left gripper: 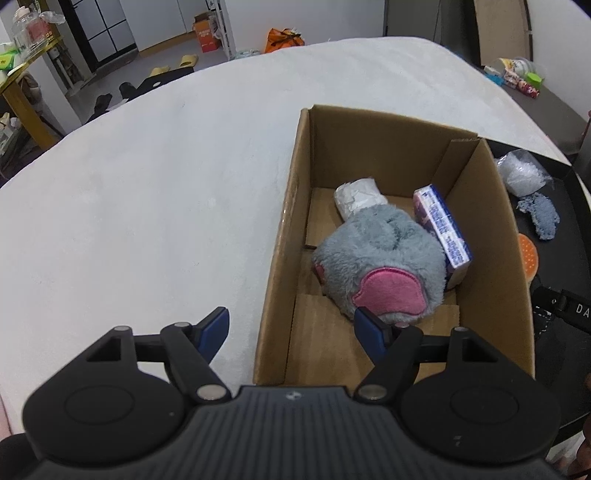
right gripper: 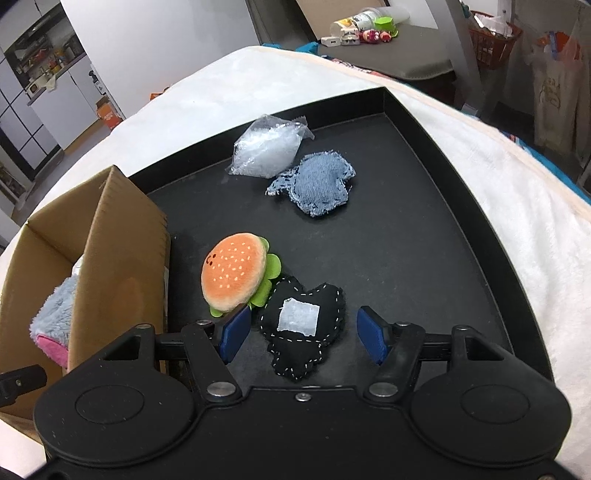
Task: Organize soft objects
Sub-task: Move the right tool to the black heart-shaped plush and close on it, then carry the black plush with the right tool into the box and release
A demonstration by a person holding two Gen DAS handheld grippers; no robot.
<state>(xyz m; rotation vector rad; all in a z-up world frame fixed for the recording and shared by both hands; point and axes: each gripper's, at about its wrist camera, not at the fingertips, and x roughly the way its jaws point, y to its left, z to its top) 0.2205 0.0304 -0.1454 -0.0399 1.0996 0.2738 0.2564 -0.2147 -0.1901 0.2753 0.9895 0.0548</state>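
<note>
A cardboard box (left gripper: 291, 206) holds a grey plush with a pink patch (left gripper: 380, 262), a white wrapped bundle (left gripper: 356, 197) and a blue-and-white tissue pack (left gripper: 443, 225). My left gripper (left gripper: 291, 328) is open and empty above the box's near left wall. In the right wrist view a black tray (right gripper: 424, 221) carries a burger plush (right gripper: 236, 273), a black stitched plush with a white patch (right gripper: 303, 328), a denim plush (right gripper: 317, 184) and a clear plastic bag (right gripper: 266, 147). My right gripper (right gripper: 299, 332) is open, its fingers on either side of the black plush.
The box (right gripper: 110, 258) stands at the tray's left edge on a white fleece cover (left gripper: 147, 184). A grey side table with small items (right gripper: 369, 33) stands behind. Room floor, boxes and shelves lie beyond the cover's edge.
</note>
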